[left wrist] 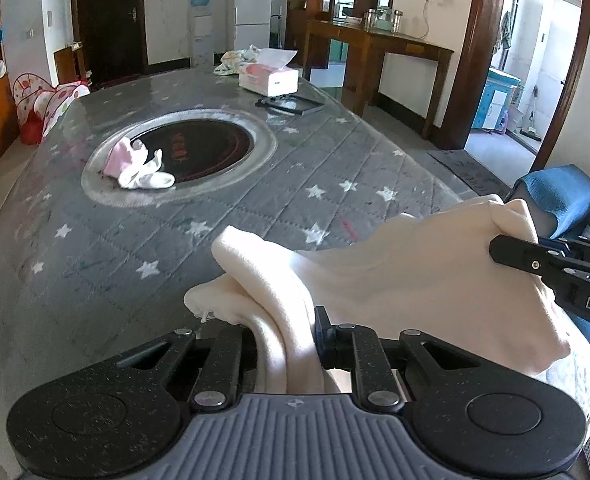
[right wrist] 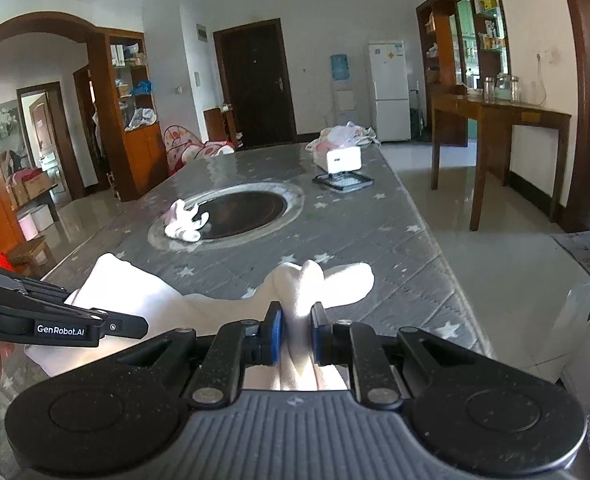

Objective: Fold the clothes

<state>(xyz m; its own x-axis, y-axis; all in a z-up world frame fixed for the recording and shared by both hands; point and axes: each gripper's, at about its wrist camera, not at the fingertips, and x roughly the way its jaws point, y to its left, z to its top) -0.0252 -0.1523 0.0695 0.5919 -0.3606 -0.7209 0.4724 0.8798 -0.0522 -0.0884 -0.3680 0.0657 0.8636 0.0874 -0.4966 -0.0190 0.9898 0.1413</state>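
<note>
A cream garment (left wrist: 395, 280) hangs stretched between both grippers over the near edge of the grey star-patterned table (left wrist: 255, 200). My left gripper (left wrist: 287, 332) is shut on a bunched fold of it. My right gripper (right wrist: 296, 328) is shut on another bunched part of the garment (right wrist: 303, 288). In the left wrist view the right gripper (left wrist: 535, 264) grips the cloth at the right. In the right wrist view the left gripper (right wrist: 95, 326) shows at the left, over the cloth. A small pink and white garment (left wrist: 139, 164) lies on the rim of the round black hob (left wrist: 203, 148).
A tissue box (left wrist: 269, 78), a bundle of clothes (left wrist: 235, 60) and a flat black tray (left wrist: 291, 104) sit at the table's far end. A wooden side table (right wrist: 503, 120) stands to the right. A blue cushion (left wrist: 559, 196) lies beyond the near right corner.
</note>
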